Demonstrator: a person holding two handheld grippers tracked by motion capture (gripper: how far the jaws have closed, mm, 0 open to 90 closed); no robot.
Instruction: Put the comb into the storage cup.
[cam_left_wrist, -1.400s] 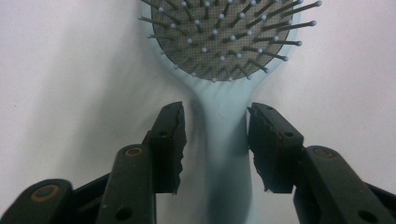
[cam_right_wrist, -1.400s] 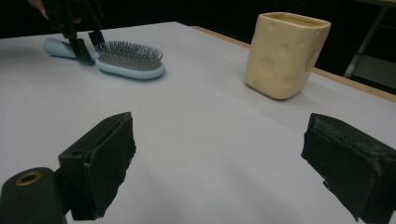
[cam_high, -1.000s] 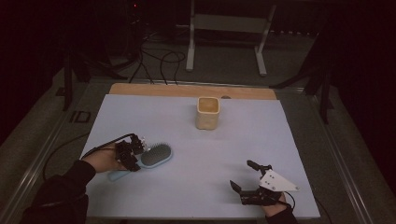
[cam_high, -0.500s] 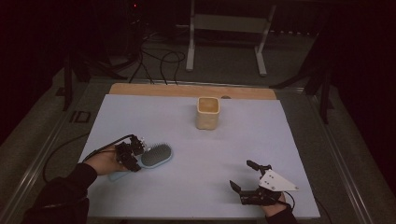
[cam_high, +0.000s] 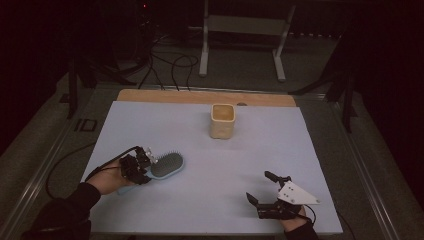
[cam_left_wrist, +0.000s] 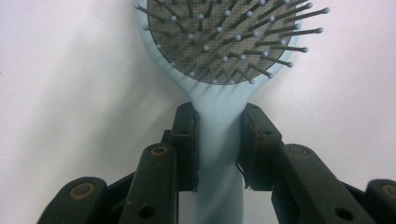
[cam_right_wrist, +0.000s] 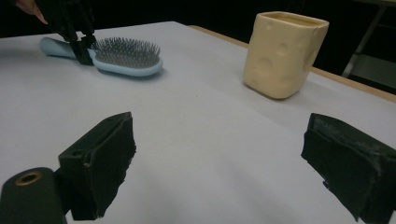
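Grasp step: left gripper (cam_left_wrist: 219, 144) fingers clamp pale-blue plastic paddle hairbrush (cam_left_wrist: 219, 60) handle, frame centre; right gripper (cam_right_wrist: 224, 163) wide open, empty. Next: lift brush.

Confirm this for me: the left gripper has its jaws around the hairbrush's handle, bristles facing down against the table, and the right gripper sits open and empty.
One thing is off: the bristles face up, not down. The left gripper view shows the hairbrush with its pins pointing away from the table. The rest holds: the left gripper is closed around the handle, and the right gripper sits open and empty.
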